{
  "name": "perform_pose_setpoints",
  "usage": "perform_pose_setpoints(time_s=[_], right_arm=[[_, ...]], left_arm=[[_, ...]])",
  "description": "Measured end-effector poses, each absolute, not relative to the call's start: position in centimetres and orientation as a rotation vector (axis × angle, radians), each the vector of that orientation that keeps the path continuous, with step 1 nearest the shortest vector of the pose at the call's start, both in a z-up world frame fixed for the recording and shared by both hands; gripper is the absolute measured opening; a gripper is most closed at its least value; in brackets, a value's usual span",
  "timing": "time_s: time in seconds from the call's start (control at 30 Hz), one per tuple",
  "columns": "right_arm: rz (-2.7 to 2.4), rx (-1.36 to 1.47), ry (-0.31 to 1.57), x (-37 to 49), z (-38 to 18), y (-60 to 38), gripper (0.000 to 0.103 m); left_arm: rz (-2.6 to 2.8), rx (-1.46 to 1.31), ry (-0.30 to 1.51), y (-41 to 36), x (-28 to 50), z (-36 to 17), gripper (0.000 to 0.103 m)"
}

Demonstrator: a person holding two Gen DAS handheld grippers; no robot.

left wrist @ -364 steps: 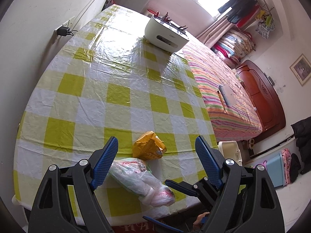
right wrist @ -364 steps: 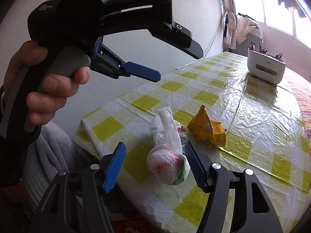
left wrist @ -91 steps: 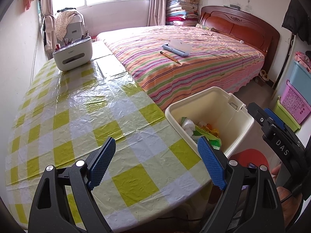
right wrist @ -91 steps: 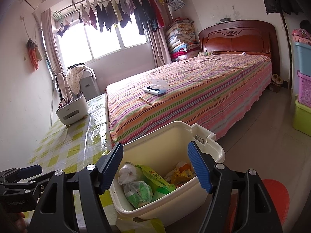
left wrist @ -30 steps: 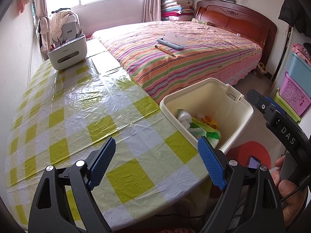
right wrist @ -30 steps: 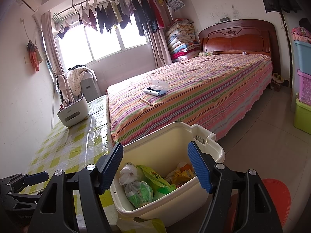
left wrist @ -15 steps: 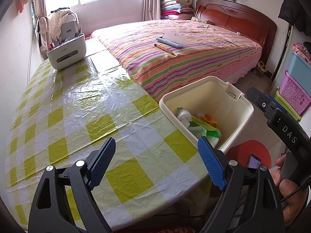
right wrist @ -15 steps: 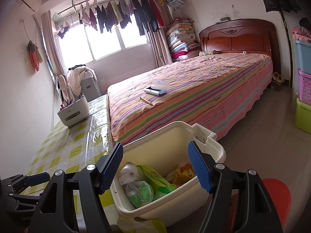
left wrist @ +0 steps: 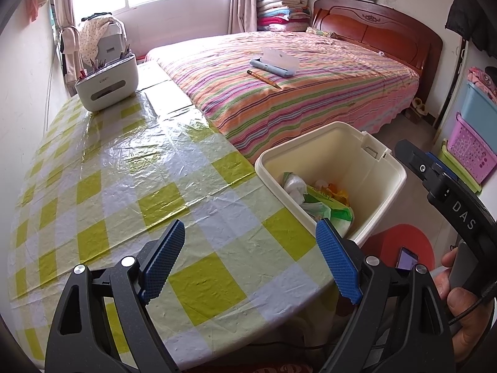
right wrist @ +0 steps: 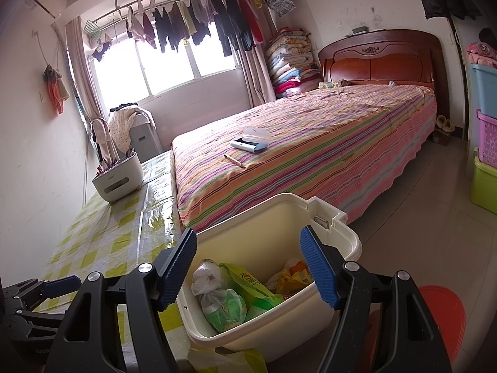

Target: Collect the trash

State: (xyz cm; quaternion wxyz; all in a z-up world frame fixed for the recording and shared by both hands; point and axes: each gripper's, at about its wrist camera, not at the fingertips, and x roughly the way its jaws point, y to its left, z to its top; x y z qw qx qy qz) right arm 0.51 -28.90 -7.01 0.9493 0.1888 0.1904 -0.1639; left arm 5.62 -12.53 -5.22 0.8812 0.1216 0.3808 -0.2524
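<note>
Checked tablecloth [left wrist: 124, 186] lies bare to its edge; cream bin [left wrist: 385, 183] beside it holds trash bags [right wrist: 223, 301]; left gripper [left wrist: 248, 261] and right gripper [right wrist: 248, 267] gape wide, empty.

Bin [right wrist: 351, 242] bottom hidden under trash [right wrist: 248, 283]; wrapper print unreadable.

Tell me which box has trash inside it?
The cream bin beside the table, under the right claw. It holds bags and wrappers. The white holder on the table has pens, and the green tub by the wall is closed.
</note>
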Motion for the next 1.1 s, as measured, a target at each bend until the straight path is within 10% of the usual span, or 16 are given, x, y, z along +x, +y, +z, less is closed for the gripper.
perform_pose_setpoints(time_s=[1.1], right_arm=[[-0.329, 0.387, 0.392, 0.62, -7.25, -28.83, 0.067]], left_arm=[[-0.480, 0.328, 0.754, -12.73, 5.78, -4.51, 0.096]])
